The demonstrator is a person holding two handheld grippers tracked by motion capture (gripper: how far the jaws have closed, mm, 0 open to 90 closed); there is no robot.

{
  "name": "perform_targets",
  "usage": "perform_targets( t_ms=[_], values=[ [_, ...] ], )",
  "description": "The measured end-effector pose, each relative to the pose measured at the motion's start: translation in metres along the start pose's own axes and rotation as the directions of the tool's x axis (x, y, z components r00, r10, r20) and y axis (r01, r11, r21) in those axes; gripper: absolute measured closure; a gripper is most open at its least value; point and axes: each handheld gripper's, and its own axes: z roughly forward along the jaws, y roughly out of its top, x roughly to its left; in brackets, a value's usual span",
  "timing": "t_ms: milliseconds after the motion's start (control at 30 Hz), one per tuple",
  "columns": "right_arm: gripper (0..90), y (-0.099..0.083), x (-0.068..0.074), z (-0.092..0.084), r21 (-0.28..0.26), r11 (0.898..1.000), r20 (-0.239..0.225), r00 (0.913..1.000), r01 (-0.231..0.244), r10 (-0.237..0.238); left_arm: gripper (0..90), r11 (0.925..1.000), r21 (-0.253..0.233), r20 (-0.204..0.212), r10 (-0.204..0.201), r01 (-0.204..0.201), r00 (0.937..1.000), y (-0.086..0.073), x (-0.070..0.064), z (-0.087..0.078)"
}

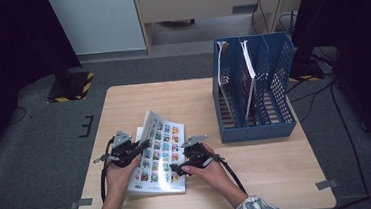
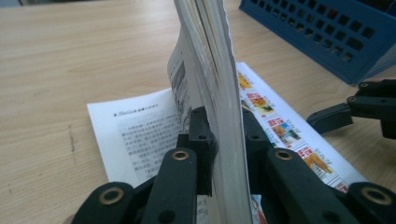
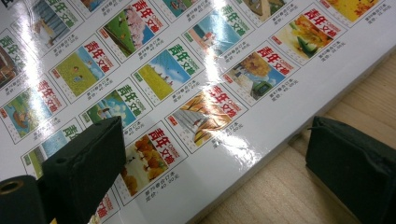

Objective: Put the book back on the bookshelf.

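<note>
A magazine (image 1: 159, 151) with rows of small colour pictures on its cover lies near the table's front edge, its left side lifted. My left gripper (image 1: 139, 149) is shut on that raised edge; in the left gripper view the thick stack of pages (image 2: 219, 93) stands pinched between the two jaws of the left gripper (image 2: 224, 126). A white printed page (image 2: 135, 135) lies flat beneath it. My right gripper (image 1: 176, 169) is open at the magazine's lower right edge. In the right gripper view one jaw of the gripper (image 3: 219, 154) hangs over the glossy cover (image 3: 187, 70), the other over bare wood.
A blue file rack (image 1: 255, 124) with several slots stands at the table's right, holding a couple of upright books (image 1: 246, 77); its perforated wall (image 2: 327, 37) lies beyond the magazine. Bare tabletop (image 1: 138, 98) spreads behind and left of the magazine.
</note>
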Motion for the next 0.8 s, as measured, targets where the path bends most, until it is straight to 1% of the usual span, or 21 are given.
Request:
perform_targets(
  t_ms=[67, 100, 167, 200, 233, 267, 333, 400, 433, 467, 500, 567, 600, 633, 667, 700, 767, 800],
  values=[
    [4.9, 0.0, 0.0, 0.0, -0.001, 1.0, -0.002, 1.0, 0.001, -0.001, 79.5, 0.9998, -0.019, 0.008, 0.011, -0.011, 0.9999, 0.001, -0.001, -0.003],
    [4.7, 0.0, -0.001, 0.0, 0.0, 1.0, -0.007, 1.0, -0.005, 0.005, 79.6, 0.9998, -0.019, 0.008, 0.011, -0.011, 0.9999, 0.001, -0.001, -0.003],
    [4.6, 0.0, -0.001, 0.0, -0.004, 1.0, -0.011, 0.9998, -0.014, 0.014, 79.7, 0.9989, -0.042, 0.023, 0.021, -0.02, 0.9995, 0.003, -0.003, -0.006],
    [4.4, 0.0, -0.003, -0.001, -0.007, 1.0, -0.024, 0.9994, -0.025, 0.025, 79.9, 0.9976, -0.06, 0.029, 0.037, -0.036, 0.9989, 0.005, -0.006, -0.009],
    [4.4, 0.0, -0.003, -0.001, -0.007, 1.0, -0.024, 0.9994, -0.025, 0.025, 80.0, 0.9976, -0.06, 0.029, 0.037, -0.036, 0.9989, 0.005, -0.006, -0.009],
    [4.3, 0.0, -0.003, -0.001, -0.012, 1.0, -0.026, 0.9993, -0.025, 0.025, 80.0, 0.9962, -0.072, 0.036, 0.052, -0.049, 0.998, 0.006, -0.007, -0.01],
    [3.7, -0.001, -0.005, -0.002, -0.02, 0.999, -0.05, 0.9977, -0.046, 0.045, 80.2, 0.9944, -0.088, 0.044, 0.064, -0.06, 0.997, 0.007, -0.009, -0.013],
    [3.6, -0.001, -0.006, -0.002, -0.02, 0.999, -0.057, 0.9974, -0.046, 0.045, 80.2, 0.9926, -0.108, 0.054, 0.062, -0.056, 0.9966, 0.008, -0.009, -0.016],
    [3.8, -0.001, -0.007, -0.003, -0.024, 0.998, -0.074, 0.9954, -0.063, 0.061, 80.2, 0.9903, -0.124, 0.062, 0.071, -0.063, 0.9955, 0.009, -0.01, -0.018],
    [3.8, -0.001, -0.008, -0.003, -0.027, 0.998, -0.088, 0.9942, -0.064, 0.062, 80.2, 0.9895, -0.133, 0.069, 0.068, -0.058, 0.9953, 0.01, -0.01, -0.02],
    [3.8, -0.001, -0.008, -0.003, -0.027, 0.998, -0.088, 0.9942, -0.064, 0.062, 80.2, 0.9895, -0.133, 0.069, 0.068, -0.058, 0.9953, 0.01, -0.01, -0.02],
    [3.9, -0.002, -0.008, -0.003, -0.031, 0.996, -0.114, 0.9904, -0.083, 0.079, 80.2, 0.9867, -0.156, 0.095, 0.061, -0.046, 0.9936, 0.011, -0.011, -0.023],
    [4.0, -0.002, -0.008, -0.003, -0.032, 0.996, -0.124, 0.9892, -0.082, 0.078, 80.2, 0.9864, -0.159, 0.099, 0.057, -0.041, 0.9935, 0.011, -0.011, -0.024],
    [4.0, -0.002, -0.008, -0.003, -0.032, 0.996, -0.124, 0.9892, -0.082, 0.078, 80.2, 0.9864, -0.159, 0.099, 0.057, -0.041, 0.9935, 0.011, -0.011, -0.024],
    [4.5, -0.002, -0.007, -0.002, -0.03, 0.997, -0.135, 0.9884, -0.075, 0.07, 80.2, 0.9868, -0.159, 0.109, 0.046, -0.028, 0.993, 0.01, -0.01, -0.024],
    [5.5, -0.002, -0.006, -0.002, -0.029, 0.997, -0.141, 0.9879, -0.07, 0.065, 80.2, 0.9868, -0.159, 0.109, 0.046, -0.028, 0.993, 0.01, -0.01, -0.024],
    [4.9, -0.002, -0.003, -0.001, -0.021, 0.998, -0.135, 0.9893, -0.058, 0.054, 80.1, 0.989, -0.148, 0.111, 0.022, -0.005, 0.9936, 0.007, -0.005, -0.021],
    [4.9, -0.002, -0.003, -0.001, -0.021, 0.998, -0.135, 0.9893, -0.058, 0.054, 80.0, 0.989, -0.148, 0.111, 0.022, -0.005, 0.9936, 0.007, -0.005, -0.021]
  ],
)
